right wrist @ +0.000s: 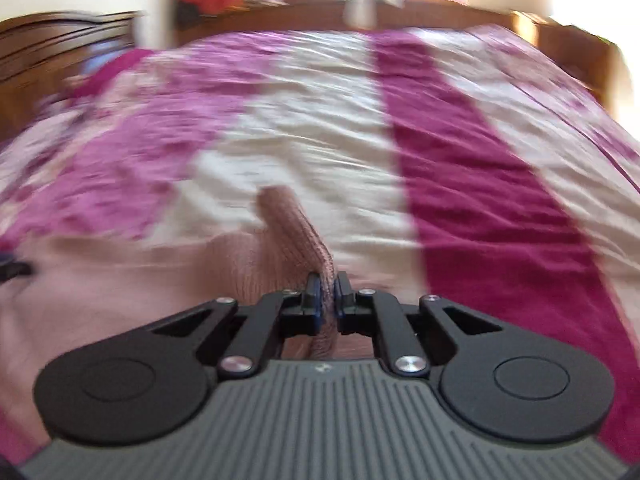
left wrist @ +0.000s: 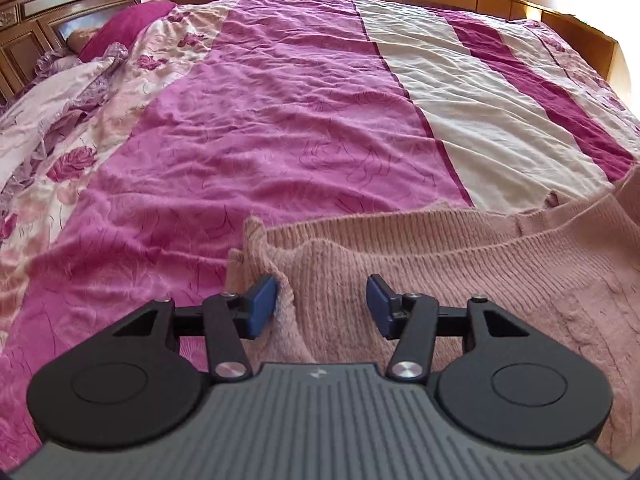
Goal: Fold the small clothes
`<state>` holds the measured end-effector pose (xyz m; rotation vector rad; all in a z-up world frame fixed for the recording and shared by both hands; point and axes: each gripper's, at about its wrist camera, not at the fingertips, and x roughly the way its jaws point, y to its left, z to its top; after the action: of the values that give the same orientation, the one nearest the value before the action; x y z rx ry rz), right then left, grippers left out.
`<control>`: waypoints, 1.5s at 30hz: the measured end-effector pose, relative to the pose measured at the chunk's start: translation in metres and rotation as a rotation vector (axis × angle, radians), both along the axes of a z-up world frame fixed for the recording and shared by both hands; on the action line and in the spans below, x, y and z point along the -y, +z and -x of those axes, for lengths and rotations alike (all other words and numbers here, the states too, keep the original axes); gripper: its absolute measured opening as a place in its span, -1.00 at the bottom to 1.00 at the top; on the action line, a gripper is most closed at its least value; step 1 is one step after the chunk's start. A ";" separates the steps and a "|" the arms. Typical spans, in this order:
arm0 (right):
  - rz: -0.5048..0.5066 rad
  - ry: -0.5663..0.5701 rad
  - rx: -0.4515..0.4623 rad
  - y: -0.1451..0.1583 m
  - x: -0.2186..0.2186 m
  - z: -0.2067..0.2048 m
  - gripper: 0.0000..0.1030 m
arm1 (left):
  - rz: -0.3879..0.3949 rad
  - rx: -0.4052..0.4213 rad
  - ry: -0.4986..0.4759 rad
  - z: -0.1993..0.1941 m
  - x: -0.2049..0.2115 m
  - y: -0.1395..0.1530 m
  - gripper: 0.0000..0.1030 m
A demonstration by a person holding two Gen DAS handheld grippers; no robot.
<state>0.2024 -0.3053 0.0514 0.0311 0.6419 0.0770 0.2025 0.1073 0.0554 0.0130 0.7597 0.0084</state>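
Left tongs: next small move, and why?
Probably shut the left tongs on the pink sweater. They stand open, its raised edge fold against one pad, while the right tongs are already clamped on another fold; a fold likely needs both holds.

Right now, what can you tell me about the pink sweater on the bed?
The pink sweater is a soft, fuzzy ribbed knit, lying rumpled on the striped bedspread near the front edge. The left gripper sits open over it, one blue finger touching a raised fold. The right gripper is shut on another fold, pinching it up into a ridge. That view is blurry.
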 end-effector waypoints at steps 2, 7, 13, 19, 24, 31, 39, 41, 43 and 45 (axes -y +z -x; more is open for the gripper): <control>0.038 -0.053 -0.048 -0.009 0.012 -0.011 -0.77 | -0.008 0.022 0.007 0.001 0.000 0.006 0.14; 0.060 -0.084 -0.038 -0.007 0.026 0.005 -0.75 | -0.038 0.095 0.001 0.011 0.000 0.033 0.15; 0.009 0.070 0.031 0.010 -0.006 0.015 0.19 | -0.020 0.074 -0.064 0.010 0.019 0.047 0.15; 0.016 0.190 -0.021 -0.001 -0.048 -0.001 0.18 | -0.056 -0.042 -0.034 -0.009 0.030 0.004 0.15; 0.057 0.200 -0.070 -0.028 -0.062 -0.008 0.08 | -0.057 -0.050 -0.019 -0.010 0.025 -0.017 0.06; 0.034 0.223 -0.010 -0.023 -0.059 0.002 -0.84 | -0.088 0.034 -0.044 -0.004 0.037 -0.011 -0.91; 0.074 0.111 0.182 -0.006 -0.059 0.007 -0.89 | -0.103 0.173 -0.015 -0.023 0.042 0.018 -0.92; 0.077 0.127 0.153 -0.011 -0.060 -0.001 -0.88 | -0.103 0.155 -0.001 -0.034 0.043 0.013 -0.92; 0.077 0.146 0.094 -0.019 -0.061 -0.011 -0.86 | -0.107 0.119 0.018 -0.047 0.043 0.000 -0.92; 0.069 0.152 0.057 -0.022 -0.058 -0.015 -0.86 | -0.117 0.067 0.032 -0.058 0.040 -0.017 -0.91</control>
<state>0.2171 -0.2476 0.0295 -0.0864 0.5885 0.2022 0.2604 0.0672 0.0381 0.1111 0.6913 0.0834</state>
